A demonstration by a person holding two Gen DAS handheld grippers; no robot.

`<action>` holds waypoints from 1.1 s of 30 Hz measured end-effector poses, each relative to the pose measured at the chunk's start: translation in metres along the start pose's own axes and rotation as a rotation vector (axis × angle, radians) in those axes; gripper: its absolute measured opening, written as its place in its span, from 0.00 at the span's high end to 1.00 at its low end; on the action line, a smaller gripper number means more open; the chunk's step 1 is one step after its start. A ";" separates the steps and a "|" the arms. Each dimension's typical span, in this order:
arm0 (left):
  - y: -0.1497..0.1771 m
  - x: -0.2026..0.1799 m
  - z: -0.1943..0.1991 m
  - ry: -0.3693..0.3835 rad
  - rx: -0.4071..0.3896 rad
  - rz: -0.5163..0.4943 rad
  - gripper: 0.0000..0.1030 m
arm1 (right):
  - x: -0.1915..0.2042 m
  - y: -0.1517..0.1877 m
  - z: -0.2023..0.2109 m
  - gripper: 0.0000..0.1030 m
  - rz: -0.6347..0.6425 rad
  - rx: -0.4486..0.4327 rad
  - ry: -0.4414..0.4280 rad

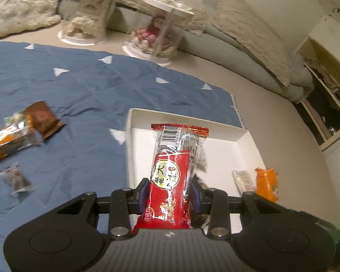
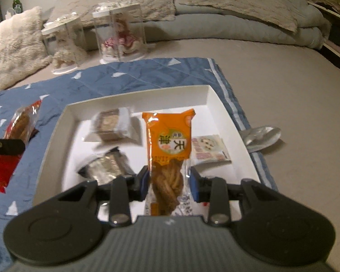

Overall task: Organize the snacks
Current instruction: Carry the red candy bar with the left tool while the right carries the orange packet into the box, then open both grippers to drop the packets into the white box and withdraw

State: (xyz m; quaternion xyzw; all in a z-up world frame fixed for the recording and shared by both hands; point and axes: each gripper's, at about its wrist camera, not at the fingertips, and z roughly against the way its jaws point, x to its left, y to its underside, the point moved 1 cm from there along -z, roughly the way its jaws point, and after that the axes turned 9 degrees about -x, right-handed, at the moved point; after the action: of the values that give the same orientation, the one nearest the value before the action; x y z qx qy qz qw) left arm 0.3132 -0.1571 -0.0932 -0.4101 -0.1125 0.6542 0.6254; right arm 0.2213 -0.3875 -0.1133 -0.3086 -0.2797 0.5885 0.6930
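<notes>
My left gripper (image 1: pixel 168 192) is shut on a red snack packet (image 1: pixel 172 176) and holds it over the near left part of the white box (image 1: pixel 249 140). My right gripper (image 2: pixel 167 181) is shut on an orange snack packet (image 2: pixel 170 140) with a twisted pastry inside, held over the white box (image 2: pixel 215 104). The box holds a pale wrapped cake (image 2: pixel 112 124), a dark wrapped snack (image 2: pixel 106 165) and a small flat sachet (image 2: pixel 209 149). The red packet and the left gripper also show at the left of the right wrist view (image 2: pixel 13 136).
The box lies on a blue quilted mat (image 1: pixel 79 86) on a bed. Loose snacks lie on the mat: a brown packet (image 1: pixel 44 119), an orange packet (image 1: pixel 4 142) and a small dark one (image 1: pixel 17 178). Two clear display cases (image 1: pixel 156 27) stand behind. A silver wrapper (image 2: pixel 260 137) lies right of the box.
</notes>
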 end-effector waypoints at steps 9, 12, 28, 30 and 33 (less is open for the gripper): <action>-0.030 -0.041 -0.045 0.084 -0.026 0.017 0.61 | -0.007 0.004 -0.033 0.60 -0.035 0.059 -0.060; -0.034 -0.059 -0.068 0.124 -0.033 0.042 0.61 | -0.008 0.005 -0.046 0.59 -0.047 0.087 -0.077; -0.025 -0.124 -0.171 0.200 0.071 -0.056 0.61 | 0.002 0.024 -0.068 0.58 0.010 0.178 -0.152; -0.024 -0.133 -0.181 0.226 0.092 -0.137 0.61 | 0.002 0.024 -0.067 0.58 0.013 0.180 -0.154; -0.017 -0.151 -0.193 0.237 0.126 -0.361 0.61 | 0.002 0.025 -0.068 0.57 0.028 0.177 -0.174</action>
State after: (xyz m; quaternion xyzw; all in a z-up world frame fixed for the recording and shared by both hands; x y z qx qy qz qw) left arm 0.4381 -0.3618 -0.1456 -0.4175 -0.0688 0.4846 0.7656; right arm 0.2566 -0.3890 -0.1759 -0.1977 -0.2816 0.6450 0.6823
